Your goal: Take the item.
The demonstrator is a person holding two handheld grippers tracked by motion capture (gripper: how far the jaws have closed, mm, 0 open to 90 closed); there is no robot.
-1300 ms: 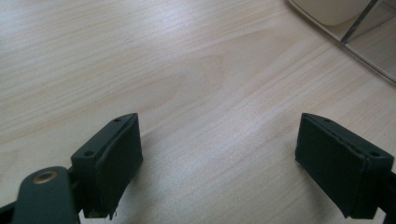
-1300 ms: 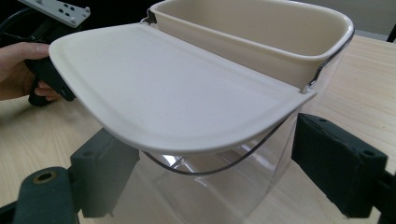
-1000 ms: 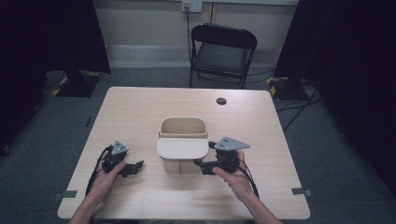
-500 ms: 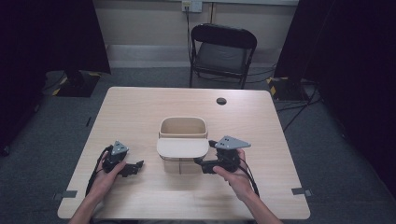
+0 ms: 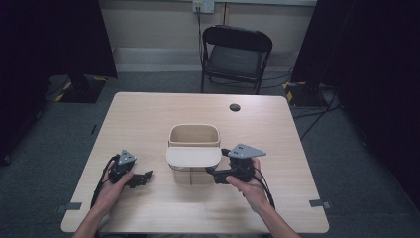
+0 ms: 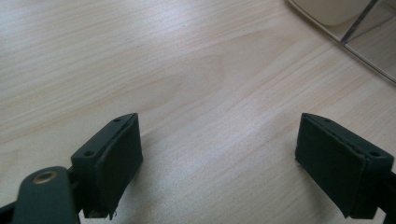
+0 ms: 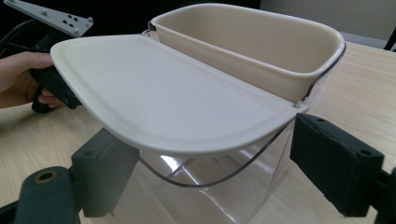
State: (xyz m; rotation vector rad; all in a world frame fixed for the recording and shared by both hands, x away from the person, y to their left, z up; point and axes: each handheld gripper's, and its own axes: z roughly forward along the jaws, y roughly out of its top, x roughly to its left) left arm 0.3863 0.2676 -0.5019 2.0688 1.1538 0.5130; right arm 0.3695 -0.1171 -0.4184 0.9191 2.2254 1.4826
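Note:
A clear plastic container stands at the table's middle, with a cream inner bin and a cream lid folded open toward the near side. My right gripper is open at the container's near right side. In the right gripper view, the right gripper has its jaws either side of the clear wall, under the lid, not touching. My left gripper rests open on the table left of the container. Bare wood lies between the jaws of the left gripper, and the container's corner shows at top right.
A small black round cap lies at the table's far right. A black folding chair stands beyond the far edge. The wooden table has bare room to the left and behind the container. Cables trail from both grippers.

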